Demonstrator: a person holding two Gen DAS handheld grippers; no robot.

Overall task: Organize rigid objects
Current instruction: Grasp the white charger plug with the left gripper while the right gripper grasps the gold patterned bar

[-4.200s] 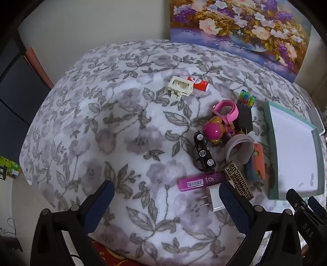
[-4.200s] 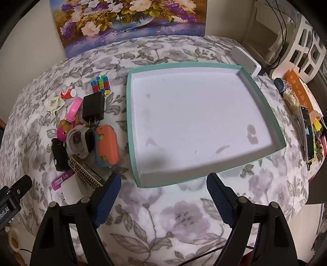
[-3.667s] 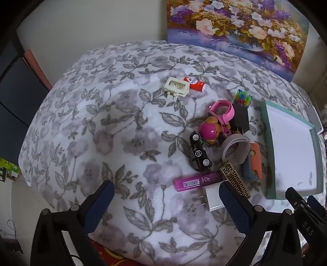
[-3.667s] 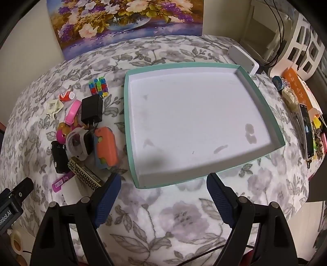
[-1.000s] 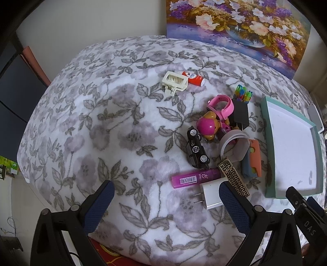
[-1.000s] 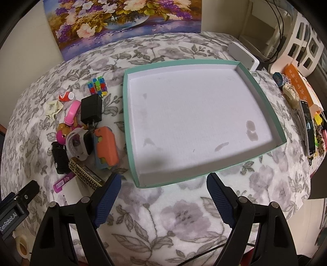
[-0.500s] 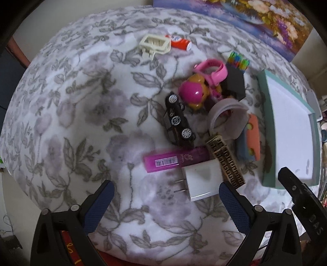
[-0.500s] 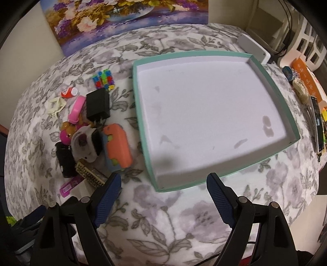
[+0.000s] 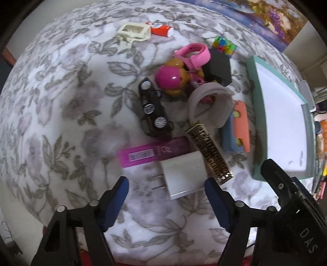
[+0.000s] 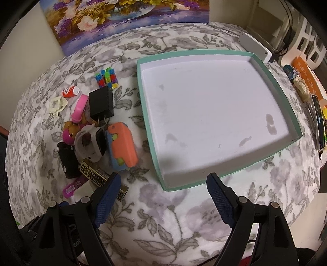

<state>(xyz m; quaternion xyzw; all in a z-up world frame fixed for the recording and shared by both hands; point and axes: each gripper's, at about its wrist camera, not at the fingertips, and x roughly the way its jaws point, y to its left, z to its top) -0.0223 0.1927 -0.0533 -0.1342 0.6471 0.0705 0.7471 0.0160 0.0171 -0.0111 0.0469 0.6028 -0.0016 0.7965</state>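
Left gripper (image 9: 166,185) over the white charger (image 9: 185,175)
Jaws spread; the boxy white plug lies flat, prongs leftward. Right gripper (image 10: 163,187) also spread, holding nothing.

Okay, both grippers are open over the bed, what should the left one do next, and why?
Probably ease the open left gripper down around the white plug-in charger block: it lies nearest, right between the blue fingertips, and the teal-rimmed white tray holds nothing yet.

Floral tablecloth (image 10: 167,216), flower painting (image 10: 122,14) behind, white box (image 10: 255,48), phone (image 10: 318,124)
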